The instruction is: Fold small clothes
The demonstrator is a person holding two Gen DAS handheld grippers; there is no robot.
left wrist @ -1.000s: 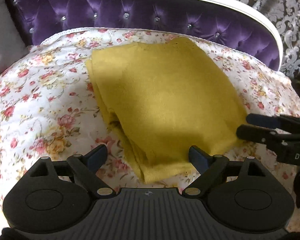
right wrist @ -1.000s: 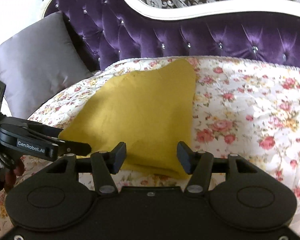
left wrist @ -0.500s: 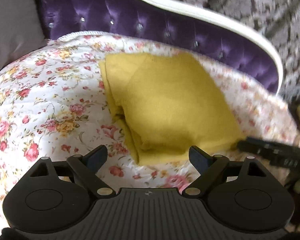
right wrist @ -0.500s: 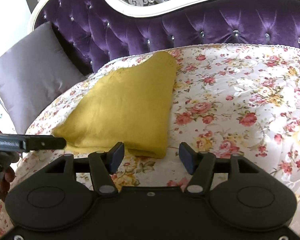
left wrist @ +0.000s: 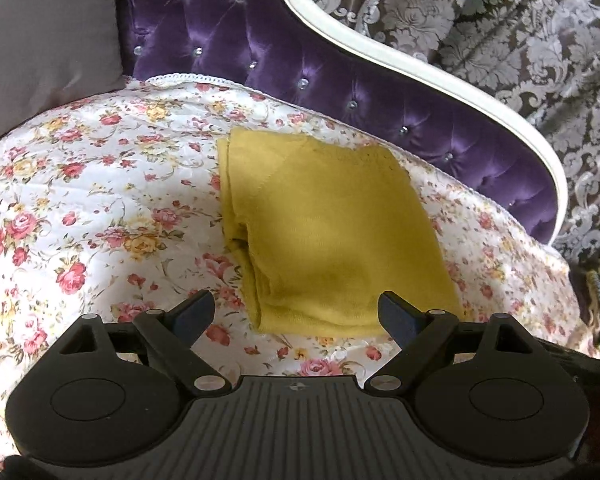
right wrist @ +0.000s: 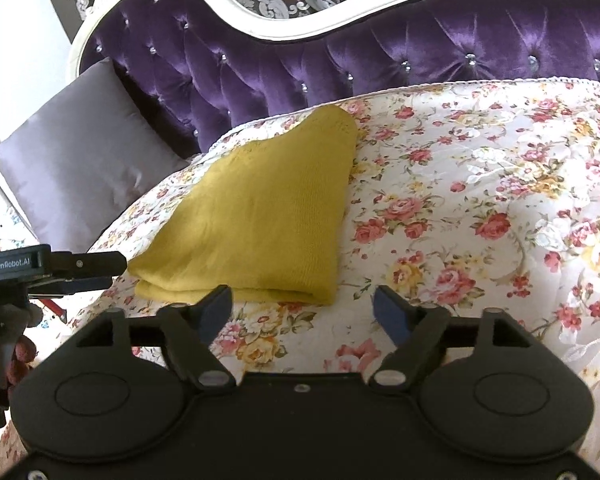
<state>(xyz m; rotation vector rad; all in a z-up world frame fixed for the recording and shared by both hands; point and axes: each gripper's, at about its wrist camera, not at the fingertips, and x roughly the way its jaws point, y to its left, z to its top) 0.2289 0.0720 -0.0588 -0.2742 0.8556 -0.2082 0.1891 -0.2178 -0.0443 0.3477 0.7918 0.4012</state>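
The mustard-yellow knitted garment (left wrist: 332,240), folded into a rectangle, lies on the floral quilted cover (left wrist: 100,208). It is probably light, soft and limp; grip a layered edge. The left gripper (left wrist: 296,312) gapes empty; the right gripper (right wrist: 302,308) is opening, empty.

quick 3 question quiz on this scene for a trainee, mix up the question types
1. True or false: the yellow cloth lies folded on the flowered cover.
2. What does the left tool hold? A) the cloth B) nothing C) the grey cushion
3. Fill in: the right tool has ____ between its pads as they open.

Key: 1 true; 2 B; 3 nothing
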